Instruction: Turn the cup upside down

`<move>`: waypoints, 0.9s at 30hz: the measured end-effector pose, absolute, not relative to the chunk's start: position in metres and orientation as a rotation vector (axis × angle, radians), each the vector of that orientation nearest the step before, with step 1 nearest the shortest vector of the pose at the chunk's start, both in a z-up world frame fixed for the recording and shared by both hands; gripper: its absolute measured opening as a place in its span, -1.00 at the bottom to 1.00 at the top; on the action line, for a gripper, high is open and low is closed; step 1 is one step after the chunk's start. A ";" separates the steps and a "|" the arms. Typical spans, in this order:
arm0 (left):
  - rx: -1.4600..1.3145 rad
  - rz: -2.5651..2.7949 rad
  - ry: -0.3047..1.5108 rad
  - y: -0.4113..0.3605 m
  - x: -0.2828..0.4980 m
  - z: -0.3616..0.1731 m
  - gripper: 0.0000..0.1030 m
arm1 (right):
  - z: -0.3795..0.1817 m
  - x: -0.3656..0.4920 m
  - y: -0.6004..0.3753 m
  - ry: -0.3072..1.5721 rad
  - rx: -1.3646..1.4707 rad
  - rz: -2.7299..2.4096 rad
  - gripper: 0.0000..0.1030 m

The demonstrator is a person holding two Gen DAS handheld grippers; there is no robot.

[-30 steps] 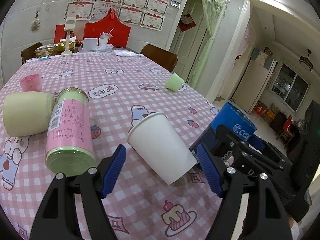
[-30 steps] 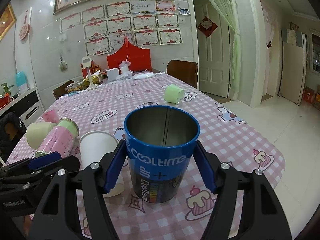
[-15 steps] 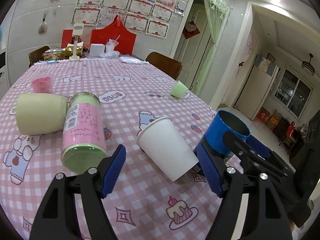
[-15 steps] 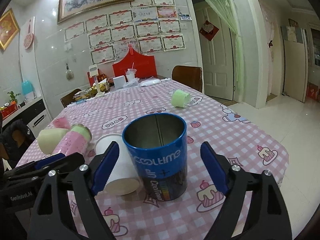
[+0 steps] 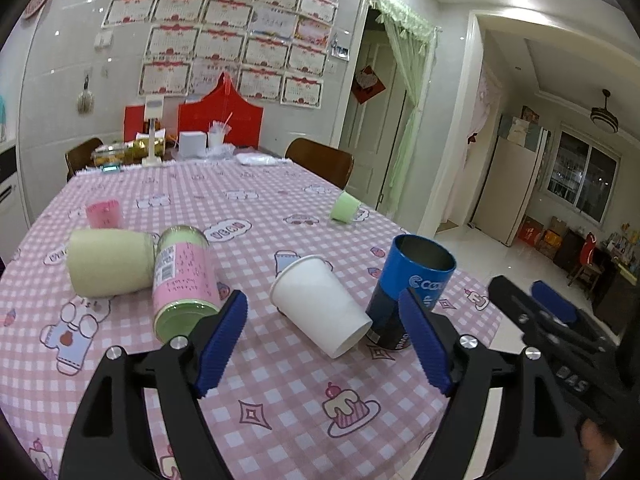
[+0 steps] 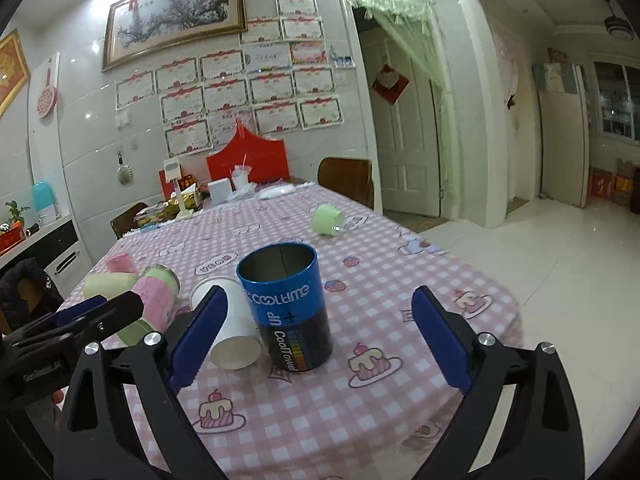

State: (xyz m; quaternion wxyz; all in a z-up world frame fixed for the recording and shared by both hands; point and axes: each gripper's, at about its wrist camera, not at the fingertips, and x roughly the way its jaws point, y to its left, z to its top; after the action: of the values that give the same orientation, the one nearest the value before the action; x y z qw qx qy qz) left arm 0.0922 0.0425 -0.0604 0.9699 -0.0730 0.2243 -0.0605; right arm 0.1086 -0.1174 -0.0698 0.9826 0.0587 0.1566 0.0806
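Note:
A white paper cup (image 5: 320,304) stands upside down and tilted on the pink checked tablecloth (image 5: 280,392), leaning against a blue metal can (image 5: 412,288) that stands upright with its open end up. My left gripper (image 5: 324,340) is open and empty, just short of the cup. My right gripper (image 6: 320,340) is open and empty, drawn back from the blue can (image 6: 288,304). The white cup (image 6: 228,328) shows left of the can in the right wrist view.
A pink and green can (image 5: 182,280) and a pale green cup (image 5: 106,260) lie on their sides at the left. A small pink cup (image 5: 104,212) and a small green cup (image 5: 344,208) sit farther back. The table edge (image 6: 500,320) runs close on the right.
My right gripper opened, let go of the blue can and drew back. My left gripper also pulled back and up from the white cup. The can and the cup stayed put.

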 end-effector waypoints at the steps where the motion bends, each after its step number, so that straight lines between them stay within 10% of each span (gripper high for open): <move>1: -0.141 -0.119 0.445 0.042 0.089 -0.059 0.50 | -0.068 0.104 -0.117 0.300 0.109 0.156 0.83; 27: -0.041 -0.079 0.275 0.031 0.052 -0.035 0.68 | -0.056 0.066 -0.104 0.136 -0.023 0.099 0.85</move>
State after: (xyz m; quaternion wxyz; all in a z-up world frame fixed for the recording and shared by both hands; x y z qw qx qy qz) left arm 0.0521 0.0307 -0.0352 0.9896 -0.0202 0.1368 -0.0392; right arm 0.0659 -0.1041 -0.0563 0.9964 -0.0113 0.0679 0.0494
